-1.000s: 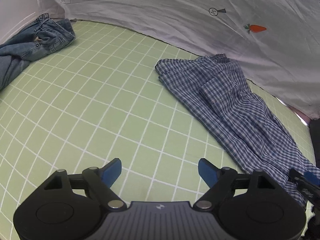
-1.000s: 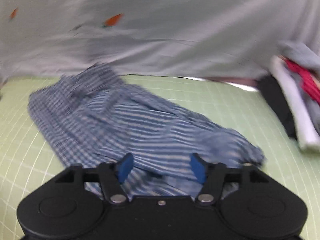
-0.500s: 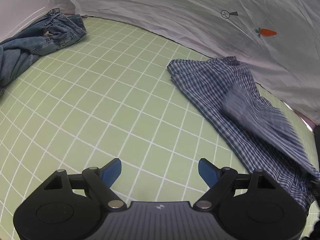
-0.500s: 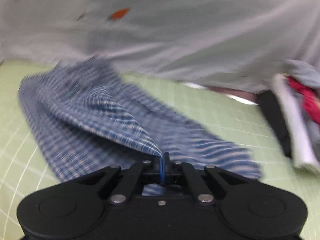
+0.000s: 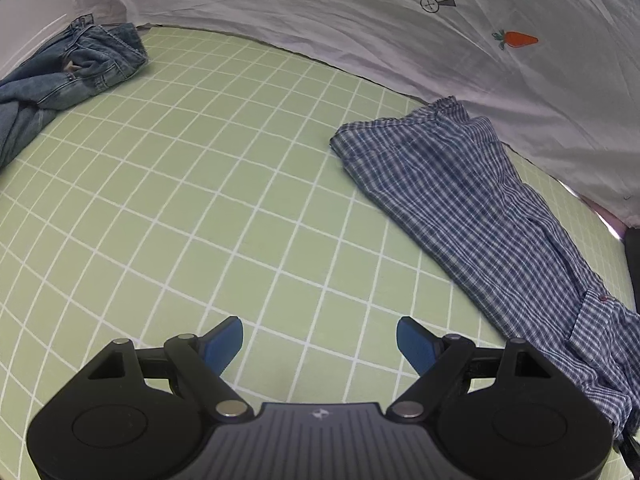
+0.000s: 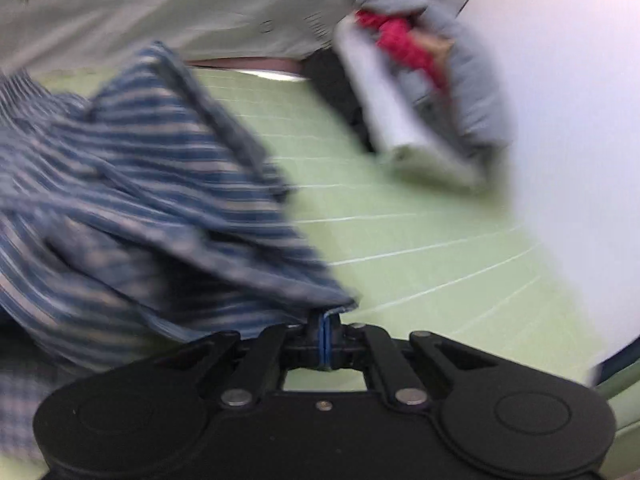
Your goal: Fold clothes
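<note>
You're at a staged data-collection setup: green grid mat (image 5: 224, 168), white backdrop sheet (image 5: 320, 12) w/ printed markers.

Left tool (image 5: 319, 339): matt black plastic body, blue rubbery-looking pads (image 5: 416, 343), small shiny metal pivot pins. Surface (image 5: 224, 184): smooth matt green mat, white grid lines. Plaid shirt (image 5: 480, 216): thin woven blue-white cloth, creased. Jeans (image 5: 68, 76): coarse faded denim. White sheet (image 5: 320, 12): wrinkled cloth, printed marks. Right tool (image 6: 325, 338): same matt black plastic.

A green gridded tabletop (image 5: 208, 184) is filling the lower frame; a wrinkled white sheet (image 5: 320, 12) is hanging across the top.
</note>
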Tool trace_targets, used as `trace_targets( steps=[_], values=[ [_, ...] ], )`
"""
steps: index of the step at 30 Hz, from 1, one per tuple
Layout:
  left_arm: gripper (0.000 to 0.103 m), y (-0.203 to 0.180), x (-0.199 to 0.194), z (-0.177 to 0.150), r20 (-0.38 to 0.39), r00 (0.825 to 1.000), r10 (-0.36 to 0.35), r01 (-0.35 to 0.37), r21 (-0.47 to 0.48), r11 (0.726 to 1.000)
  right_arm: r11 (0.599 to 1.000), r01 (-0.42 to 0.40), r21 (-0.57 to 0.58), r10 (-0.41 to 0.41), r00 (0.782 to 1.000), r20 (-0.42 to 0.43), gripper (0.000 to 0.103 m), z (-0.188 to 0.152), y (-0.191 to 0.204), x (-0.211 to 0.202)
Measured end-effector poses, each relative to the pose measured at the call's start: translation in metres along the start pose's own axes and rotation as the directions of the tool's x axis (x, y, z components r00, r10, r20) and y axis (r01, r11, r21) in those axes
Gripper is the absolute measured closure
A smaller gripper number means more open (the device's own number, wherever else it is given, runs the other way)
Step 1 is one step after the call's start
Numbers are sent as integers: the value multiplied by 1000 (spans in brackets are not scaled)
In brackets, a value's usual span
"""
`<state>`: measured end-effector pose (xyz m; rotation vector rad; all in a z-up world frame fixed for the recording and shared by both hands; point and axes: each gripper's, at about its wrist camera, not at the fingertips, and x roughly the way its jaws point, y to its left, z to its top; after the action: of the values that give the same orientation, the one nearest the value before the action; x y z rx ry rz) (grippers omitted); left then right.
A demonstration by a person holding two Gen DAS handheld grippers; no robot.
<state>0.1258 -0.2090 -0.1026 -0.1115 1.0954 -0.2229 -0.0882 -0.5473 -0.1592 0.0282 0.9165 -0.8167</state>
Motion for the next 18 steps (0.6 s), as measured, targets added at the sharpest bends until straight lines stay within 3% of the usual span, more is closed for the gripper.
trace_targets(
  steps=[3, 6, 13, 16, 18],
  values=[
    [18, 1, 2, 1, -7, 1000, 14, -14, -1, 1000, 996, -77, -41, 78, 997, 8, 101, 15, 31, 12],
    [18, 6, 4, 4, -17, 999, 34, -35, -23, 999, 991, -102, -85, 104, 994, 21, 100, 37, 60, 29],
    [18, 20, 12, 19, -31, 996, 85, -87, -99, 991, 957, -227, -182, 243, 967, 73, 100, 125, 103, 90],
    [18, 24, 9, 24, -18, 995, 94, -96, -123, 988, 978, -197, -70, 200, 979, 30, 96, 166, 107, 114],
    [18, 26, 6, 26, -7, 994, 106, -106, -130, 986, 988, -143, 60, 140, 989, 42, 79, 174, 95, 106]
  ],
)
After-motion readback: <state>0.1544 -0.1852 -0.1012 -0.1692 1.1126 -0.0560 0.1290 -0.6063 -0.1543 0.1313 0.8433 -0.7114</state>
